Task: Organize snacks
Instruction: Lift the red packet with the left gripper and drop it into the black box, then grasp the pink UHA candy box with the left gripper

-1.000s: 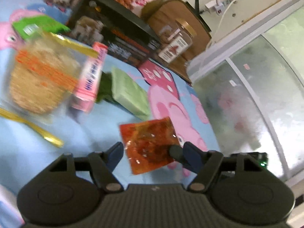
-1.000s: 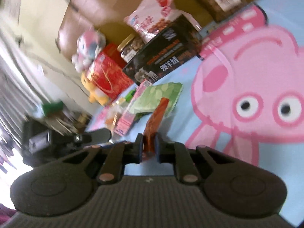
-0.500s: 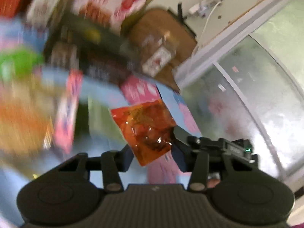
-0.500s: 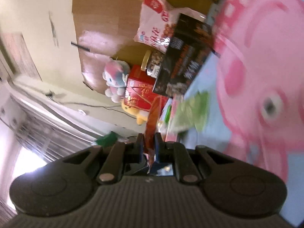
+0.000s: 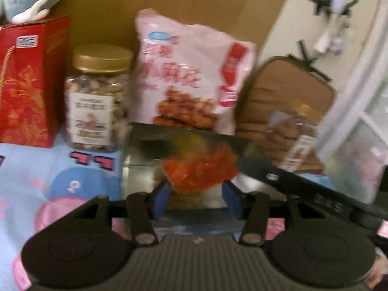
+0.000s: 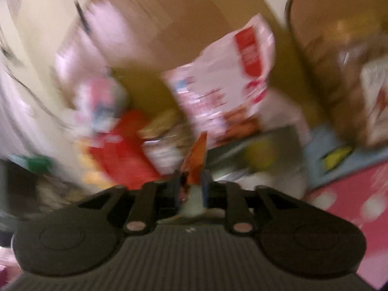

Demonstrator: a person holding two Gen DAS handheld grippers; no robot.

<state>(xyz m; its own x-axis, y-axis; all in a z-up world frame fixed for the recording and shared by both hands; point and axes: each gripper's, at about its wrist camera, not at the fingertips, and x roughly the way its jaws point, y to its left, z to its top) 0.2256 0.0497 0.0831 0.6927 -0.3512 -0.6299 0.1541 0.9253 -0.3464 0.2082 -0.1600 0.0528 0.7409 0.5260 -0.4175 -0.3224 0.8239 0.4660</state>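
Left claw [image 5: 197, 195]: opening, translucent orange-red snack packet [image 5: 200, 169] between fingers, pads apart | Right claw [image 6: 191, 185]: opening, same packet edge-on between them

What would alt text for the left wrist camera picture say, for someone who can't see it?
A blurred orange-red snack packet sits between the opening blue fingers of the left gripper, over an open box. Behind stand a gold-lidded nut jar, a pink snack bag and a red carton.

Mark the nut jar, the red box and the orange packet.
nut jar [image 5: 97, 101], left wrist view, on its label.
red box [image 5: 26, 84], left wrist view, front face.
orange packet [image 5: 198, 169], left wrist view, its middle.
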